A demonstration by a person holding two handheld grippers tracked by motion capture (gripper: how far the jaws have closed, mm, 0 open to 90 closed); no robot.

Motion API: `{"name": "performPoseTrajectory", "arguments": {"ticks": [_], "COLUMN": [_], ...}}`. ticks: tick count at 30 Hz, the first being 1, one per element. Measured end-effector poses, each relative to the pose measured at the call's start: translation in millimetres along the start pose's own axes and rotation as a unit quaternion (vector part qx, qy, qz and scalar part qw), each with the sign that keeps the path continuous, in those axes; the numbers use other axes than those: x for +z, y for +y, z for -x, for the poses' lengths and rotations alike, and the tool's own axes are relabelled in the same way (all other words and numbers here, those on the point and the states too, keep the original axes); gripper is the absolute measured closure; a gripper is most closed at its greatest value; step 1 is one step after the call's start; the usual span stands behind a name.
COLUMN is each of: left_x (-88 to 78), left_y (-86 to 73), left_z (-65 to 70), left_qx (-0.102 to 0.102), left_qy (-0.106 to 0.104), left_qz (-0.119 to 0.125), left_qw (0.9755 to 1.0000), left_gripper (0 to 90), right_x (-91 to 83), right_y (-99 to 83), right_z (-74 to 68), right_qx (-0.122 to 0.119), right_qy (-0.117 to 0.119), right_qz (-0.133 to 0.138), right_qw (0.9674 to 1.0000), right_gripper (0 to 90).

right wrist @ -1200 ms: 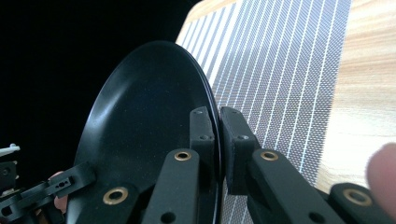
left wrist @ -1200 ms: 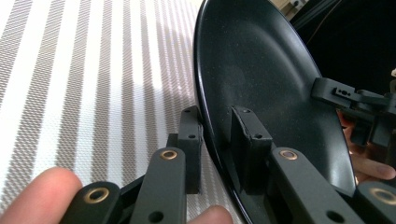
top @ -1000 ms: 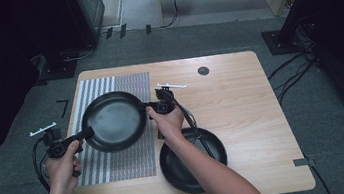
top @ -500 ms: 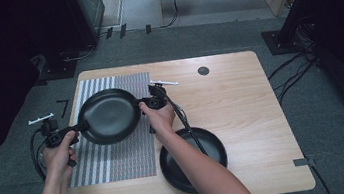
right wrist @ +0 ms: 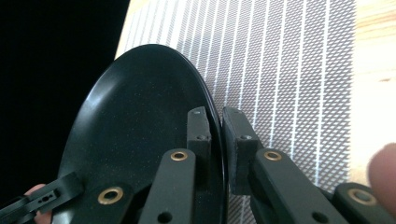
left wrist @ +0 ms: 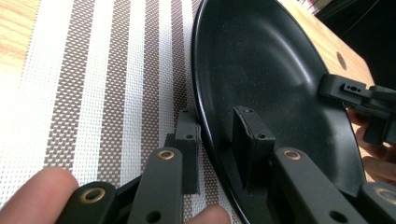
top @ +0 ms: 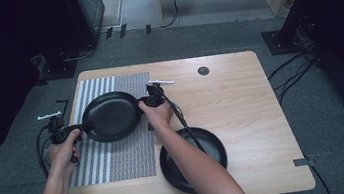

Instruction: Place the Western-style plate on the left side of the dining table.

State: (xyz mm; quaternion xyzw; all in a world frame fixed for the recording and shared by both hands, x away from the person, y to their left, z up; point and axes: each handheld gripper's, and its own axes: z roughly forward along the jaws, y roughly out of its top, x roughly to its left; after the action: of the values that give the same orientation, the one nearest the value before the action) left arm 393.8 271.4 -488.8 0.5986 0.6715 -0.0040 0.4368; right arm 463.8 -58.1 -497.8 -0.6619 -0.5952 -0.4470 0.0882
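Carried farther up the striped mat (top: pixel 117 159) since a second ago, the black plate (top: pixel 111 116) now hangs over the mat's far half, held level between both tools. Nearest the person, just right of the mat, a second black pan (top: pixel 206 145) sits empty on the worktop (top: pixel 241 98). Over the mat's left edge, the left hand-held gripper (left wrist: pixel 219 140) pinches the plate's rim, one jaw inside the dish and one beneath. Across the plate, the right hand-held gripper (right wrist: pixel 215 135) pinches the opposite rim likewise. Nothing lies in the plate; its surface is glossy and finely speckled.
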Motion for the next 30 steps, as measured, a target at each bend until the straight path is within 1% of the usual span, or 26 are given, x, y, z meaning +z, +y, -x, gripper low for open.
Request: {"name": "performPoseTrajectory", "arguments": {"ticks": [4, 6, 11, 15, 20, 23, 26, 27, 30], "left_x": [4.0, 6.2, 7.1, 9.6, 11.4, 14.5, 14.9, 14.9, 15.0], "left_y": [1.1, 1.1, 0.8, -1.6, -3.5, -4.6, -4.9, -4.9, -4.5], "left_z": [-1.8, -3.9, -5.4, -7.4, -7.3, -6.4, -7.2, -7.1, -7.1], "left_qx": [-0.005, -0.011, -0.011, -0.013, -0.006, -0.001, -0.001, -0.001, -0.003], "left_qy": [0.002, 0.006, 0.012, 0.014, 0.015, 0.023, 0.022, 0.022, 0.023], "left_qz": [-0.005, -0.008, -0.01, -0.017, -0.023, -0.027, -0.029, -0.029, -0.03], "left_qw": [1.0, 0.9999, 0.9998, 0.9997, 0.9996, 0.9994, 0.9993, 0.9993, 0.9993], "left_gripper": [73.1, 73.1, 73.1, 72.7, 72.0, 71.7, 71.7, 71.7, 71.7], "right_x": [3.9, 5.9, 9.8, 11.0, 10.7, 11.7, 12.7, 12.8, 12.9], "right_y": [2.5, 2.4, 1.0, -0.2, -0.3, -0.6, -1.7, -1.8, -1.3], "right_z": [1.7, 1.8, 3.0, 3.6, 4.0, 6.4, 7.9, 8.8, 9.1], "right_qx": [-0.001, -0.002, 0.001, -0.004, -0.012, -0.017, -0.017, -0.015, -0.015], "right_qy": [-0.008, -0.011, -0.011, -0.016, -0.02, -0.025, -0.026, -0.022, -0.021], "right_qz": [0.0, -0.001, -0.004, -0.007, -0.009, -0.011, -0.012, -0.013, -0.014], "right_qw": [1.0, 0.9999, 0.9999, 0.9998, 0.9997, 0.9995, 0.9994, 0.9996, 0.9996], "right_gripper": [82.2, 82.1, 82.0, 81.9, 81.8, 81.1, 81.2, 81.3, 81.3]}}
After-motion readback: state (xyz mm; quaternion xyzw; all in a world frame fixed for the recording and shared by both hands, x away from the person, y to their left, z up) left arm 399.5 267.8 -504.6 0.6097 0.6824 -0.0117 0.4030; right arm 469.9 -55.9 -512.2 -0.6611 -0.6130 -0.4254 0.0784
